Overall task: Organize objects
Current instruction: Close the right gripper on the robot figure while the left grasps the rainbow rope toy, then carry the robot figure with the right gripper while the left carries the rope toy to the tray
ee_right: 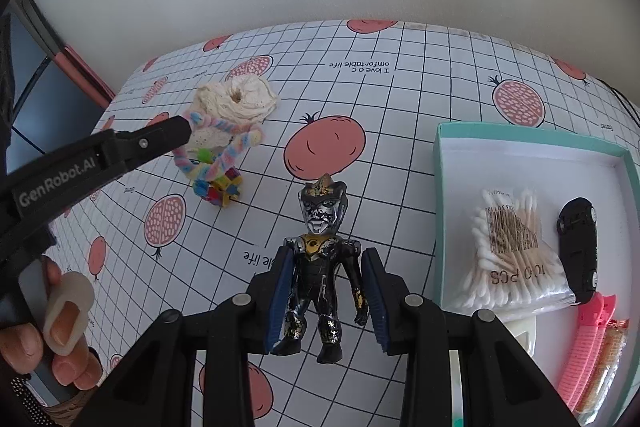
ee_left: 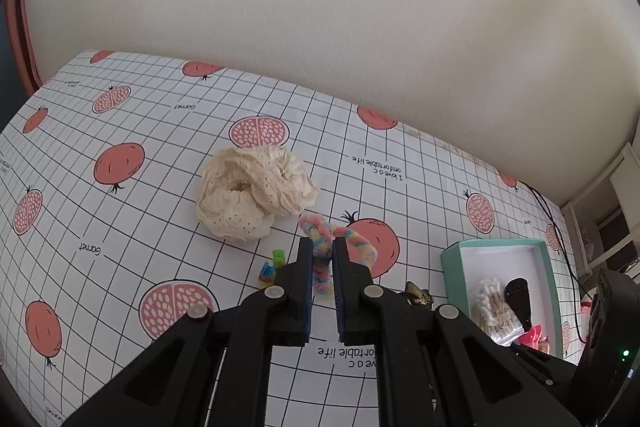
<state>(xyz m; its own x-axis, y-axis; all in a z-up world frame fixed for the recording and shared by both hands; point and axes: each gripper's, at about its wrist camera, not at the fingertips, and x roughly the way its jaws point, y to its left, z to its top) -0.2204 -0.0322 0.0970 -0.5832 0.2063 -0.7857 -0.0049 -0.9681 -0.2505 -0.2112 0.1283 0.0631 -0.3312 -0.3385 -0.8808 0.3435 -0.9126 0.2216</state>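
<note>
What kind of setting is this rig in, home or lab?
Most likely a home: a table under a printed pomegranate tablecloth pushed against a plain wall. Household clutter points the same way: a cream scrunchie, a toy figure, and a teal box of cotton swabs.

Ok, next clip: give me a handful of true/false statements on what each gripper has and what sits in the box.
1. The left gripper is shut on the pastel fuzzy cord. True.
2. The right gripper holds the cream scrunchie. False: its pads press on the black toy figure; the scrunchie lies loose on the tablecloth.
3. The teal box is empty. False: it holds a pack of cotton swabs, a black toy car and a pink comb, among others.
4. The colourful bead charm hangs at the cord's lower end. True.
5. The toy figure is inside the box. False: it is outside, left of the box in the right wrist view.
</note>
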